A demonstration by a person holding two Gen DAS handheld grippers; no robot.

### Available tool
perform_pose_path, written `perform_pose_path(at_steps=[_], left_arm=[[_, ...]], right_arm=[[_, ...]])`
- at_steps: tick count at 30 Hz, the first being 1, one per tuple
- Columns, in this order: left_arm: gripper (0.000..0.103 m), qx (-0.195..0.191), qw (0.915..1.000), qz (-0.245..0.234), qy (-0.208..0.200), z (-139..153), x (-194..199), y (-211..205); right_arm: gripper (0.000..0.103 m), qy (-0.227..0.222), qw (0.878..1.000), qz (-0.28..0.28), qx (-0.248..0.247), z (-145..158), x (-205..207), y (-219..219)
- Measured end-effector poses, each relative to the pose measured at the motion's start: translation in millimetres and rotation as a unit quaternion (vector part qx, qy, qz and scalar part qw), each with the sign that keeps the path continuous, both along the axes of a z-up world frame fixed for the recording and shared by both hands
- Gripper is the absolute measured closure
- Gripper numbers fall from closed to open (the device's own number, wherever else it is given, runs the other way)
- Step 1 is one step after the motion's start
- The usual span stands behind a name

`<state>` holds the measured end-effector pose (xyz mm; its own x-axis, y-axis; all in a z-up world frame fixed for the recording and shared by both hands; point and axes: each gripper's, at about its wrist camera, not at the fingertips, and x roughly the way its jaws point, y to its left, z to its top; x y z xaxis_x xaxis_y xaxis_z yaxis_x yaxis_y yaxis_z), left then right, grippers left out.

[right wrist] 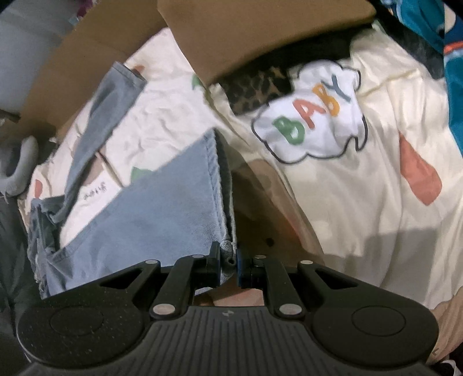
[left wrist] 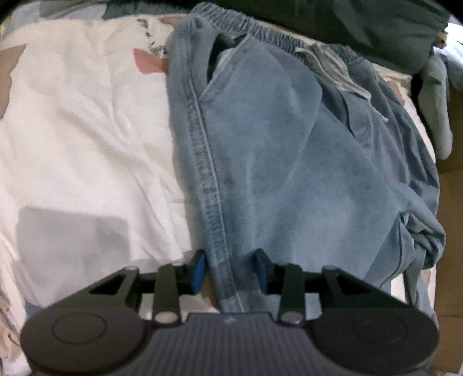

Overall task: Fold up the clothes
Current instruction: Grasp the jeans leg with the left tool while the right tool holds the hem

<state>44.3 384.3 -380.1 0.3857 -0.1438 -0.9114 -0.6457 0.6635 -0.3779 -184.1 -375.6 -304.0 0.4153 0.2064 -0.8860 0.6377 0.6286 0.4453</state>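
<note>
**Jeans stretched away from the left tongs, hem pinched in the right**

Starting at the left: the left gripper (left wrist: 230, 270) points steeply down at the bed, its jaws partly apart with the outer side seam (left wrist: 212, 185) of the jeans (left wrist: 277, 162) running up between them. The blue pads (left wrist: 199, 272) stand clear on either side of the denim, so I would not call that a grip. From there the jeans run lengthwise straight away from the tongs, along the seam to the elastic waistband (left wrist: 260, 27) and its pale drawstring (left wrist: 332, 69) at the far end. They lie on a cream printed bedsheet (left wrist: 86, 130).

Moving right: the right gripper (right wrist: 228, 267) is nearly closed and has a corner of the leg hem (right wrist: 215, 173) nipped between its pads. The leg spreads out to its left, toward the rest of the jeans, with a "BABY" cloud print (right wrist: 311, 112) on the bedding off to the right.

To my eye, the fold turns on that long axis: the right hand holds the free end, and the waistband is the far end it would have to meet.
</note>
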Motion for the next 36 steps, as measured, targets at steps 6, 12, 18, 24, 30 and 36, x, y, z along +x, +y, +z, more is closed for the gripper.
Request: perform_pose_path(at_steps=[6, 12, 18, 24, 30, 36], left_arm=[[0.066, -0.011, 0.9979, 0.022, -0.059, 18.2, -18.2, 6.2], [0.071, -0.017, 0.9985, 0.019, -0.049, 10.8, -29.2, 0.2], [0.092, -0.025, 0.9987, 0.018, -0.041, 2.2, -19.4, 1.5], [0.098, -0.010, 0.9995, -0.005, -0.029, 10.7, -19.9, 4.5], [0.098, 0.007, 0.9997, -0.019, -0.011, 9.8, -23.3, 8.0], [0.094, 0.009, 0.9996, -0.026, 0.009, 1.5, -1.8, 6.4]], right_arm=[[0.095, -0.001, 1.000, -0.003, -0.004, 8.6, -3.0, -2.9], [0.095, 0.015, 1.000, -0.001, 0.002, 2.4, -13.4, -2.3], [0.095, 0.032, 0.999, -0.001, 0.008, -6.1, -24.2, 1.4], [0.095, 0.050, 0.999, 0.000, 0.010, -19.9, -34.7, 2.9], [0.095, 0.075, 0.997, 0.005, 0.013, -37.9, -47.7, 5.8], [0.095, 0.095, 0.995, 0.000, 0.020, -51.4, -63.7, 13.3]])
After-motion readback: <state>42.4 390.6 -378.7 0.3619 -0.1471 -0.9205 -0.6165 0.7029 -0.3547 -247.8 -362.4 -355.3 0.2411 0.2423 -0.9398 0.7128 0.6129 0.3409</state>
